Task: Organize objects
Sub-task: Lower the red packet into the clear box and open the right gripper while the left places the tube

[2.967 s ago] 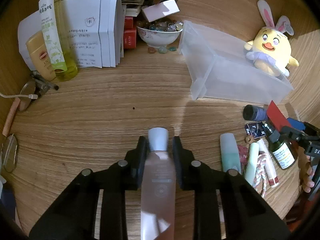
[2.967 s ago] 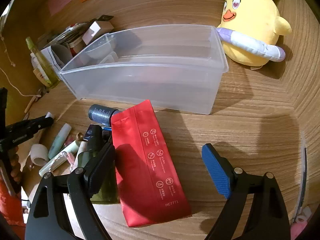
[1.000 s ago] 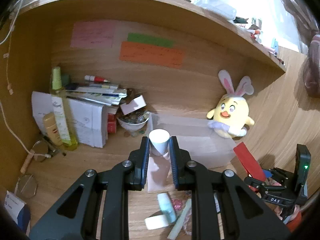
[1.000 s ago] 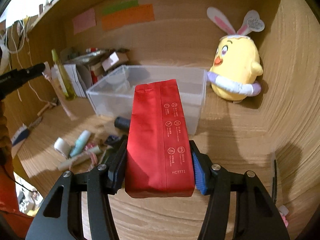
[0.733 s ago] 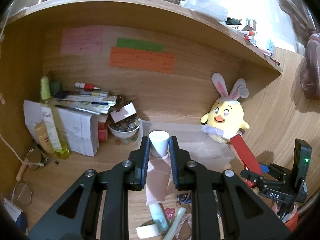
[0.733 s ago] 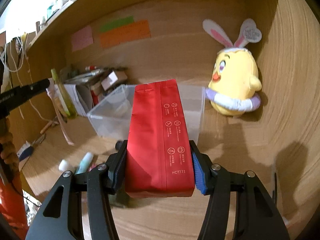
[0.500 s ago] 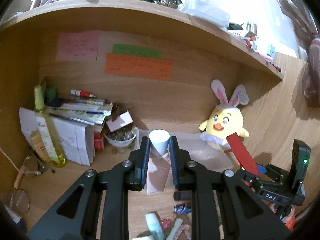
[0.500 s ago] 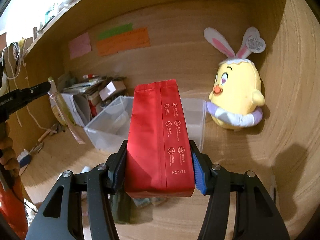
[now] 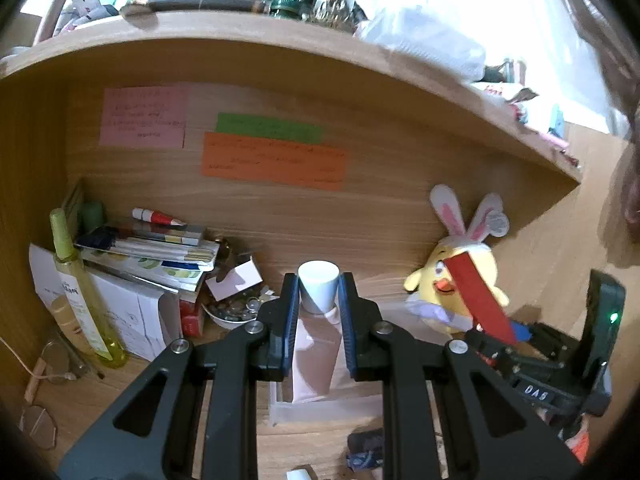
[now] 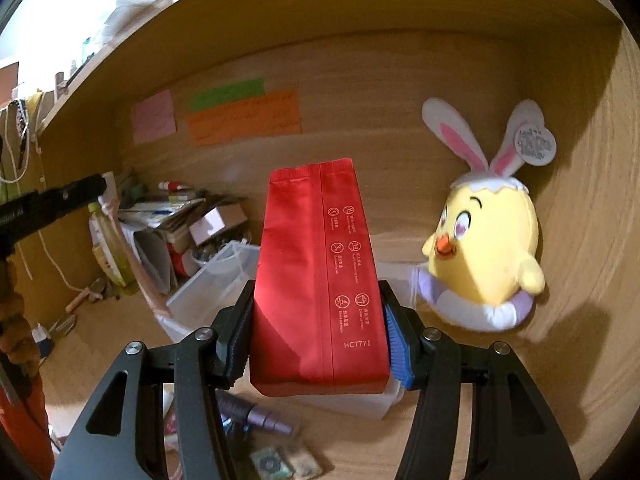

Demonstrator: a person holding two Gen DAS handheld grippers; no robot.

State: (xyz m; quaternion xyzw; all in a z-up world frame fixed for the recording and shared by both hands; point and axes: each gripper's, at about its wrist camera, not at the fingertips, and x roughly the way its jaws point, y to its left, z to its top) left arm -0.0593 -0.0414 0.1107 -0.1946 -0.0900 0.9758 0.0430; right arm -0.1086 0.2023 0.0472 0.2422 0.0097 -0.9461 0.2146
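My left gripper (image 9: 319,308) is shut on a pale pink tube with a white cap (image 9: 318,292), held in the air above the near wall of the clear plastic bin (image 9: 320,410). My right gripper (image 10: 318,344) is shut on a red foil pouch (image 10: 316,276), lifted in front of the clear bin (image 10: 212,280). In the left wrist view the right gripper (image 9: 496,336) with the red pouch (image 9: 476,292) shows at the right, in front of the yellow plush. In the right wrist view the left gripper (image 10: 100,188) and the pink tube (image 10: 132,260) show at the left.
A yellow bunny-eared chick plush (image 10: 488,256) stands at the back right. A stack of papers and books (image 9: 144,256), a tall yellow-green bottle (image 9: 80,292) and a bowl of stones (image 9: 232,312) crowd the back left. Small cosmetics (image 10: 256,416) lie on the desk in front of the bin.
Both grippers have risen and moved forward toward the bin with their loads. The small items on the desk have slid lower in both views. Both grips are unchanged.
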